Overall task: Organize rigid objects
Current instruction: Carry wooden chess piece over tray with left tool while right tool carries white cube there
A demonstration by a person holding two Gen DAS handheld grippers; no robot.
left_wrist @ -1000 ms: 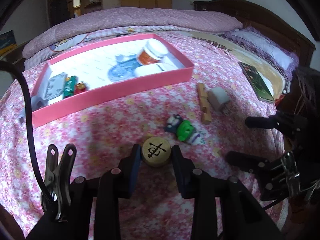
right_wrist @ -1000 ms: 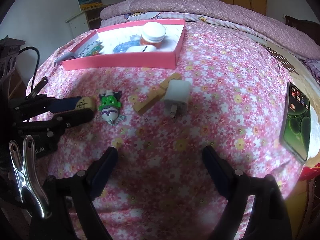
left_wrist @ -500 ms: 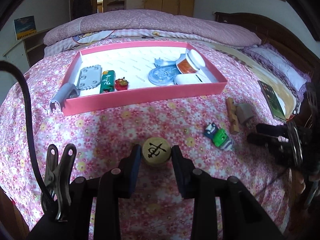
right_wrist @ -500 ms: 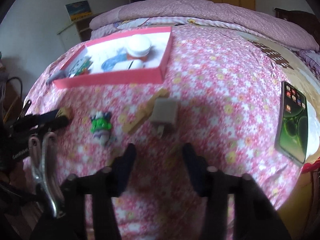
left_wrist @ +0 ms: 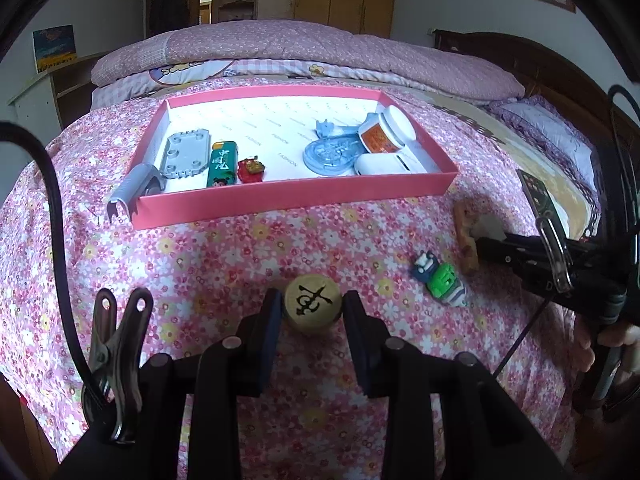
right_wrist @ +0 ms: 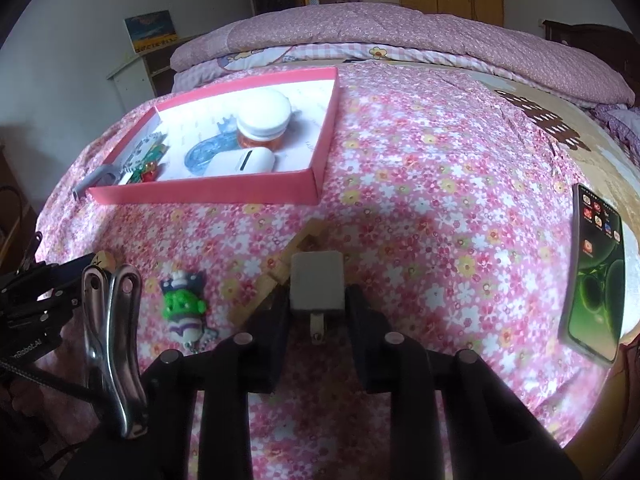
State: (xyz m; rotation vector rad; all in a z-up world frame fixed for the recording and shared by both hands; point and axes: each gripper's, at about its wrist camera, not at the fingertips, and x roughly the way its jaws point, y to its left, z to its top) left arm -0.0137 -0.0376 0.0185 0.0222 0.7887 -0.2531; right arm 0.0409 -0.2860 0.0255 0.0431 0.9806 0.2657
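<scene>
My left gripper [left_wrist: 313, 312] is shut on a round wooden chess piece [left_wrist: 313, 309] with a black character, held above the flowered bedspread in front of the pink tray [left_wrist: 296, 197]. My right gripper [right_wrist: 317, 307] is shut on a white charger plug [right_wrist: 317, 280], which lies beside a wooden block [right_wrist: 280, 268]. A green toy figure [right_wrist: 182, 308] lies left of them; it also shows in the left wrist view [left_wrist: 440, 278]. The tray [right_wrist: 208, 192] holds a white-lidded jar [right_wrist: 262, 118], a white case [right_wrist: 244, 162], a blue plastic piece, a green lighter [left_wrist: 221, 163] and a grey plate [left_wrist: 186, 153].
A grey metal clip [left_wrist: 132, 192] leans on the tray's left front corner. A phone [right_wrist: 596, 276] with a lit screen lies at the right edge of the bed. A folded quilt [left_wrist: 304, 52] lies behind the tray. A dark headboard stands at the far right.
The right gripper moved forward and closed on the white charger plug. The left gripper, still holding the chess piece, swung to face the tray more squarely.
</scene>
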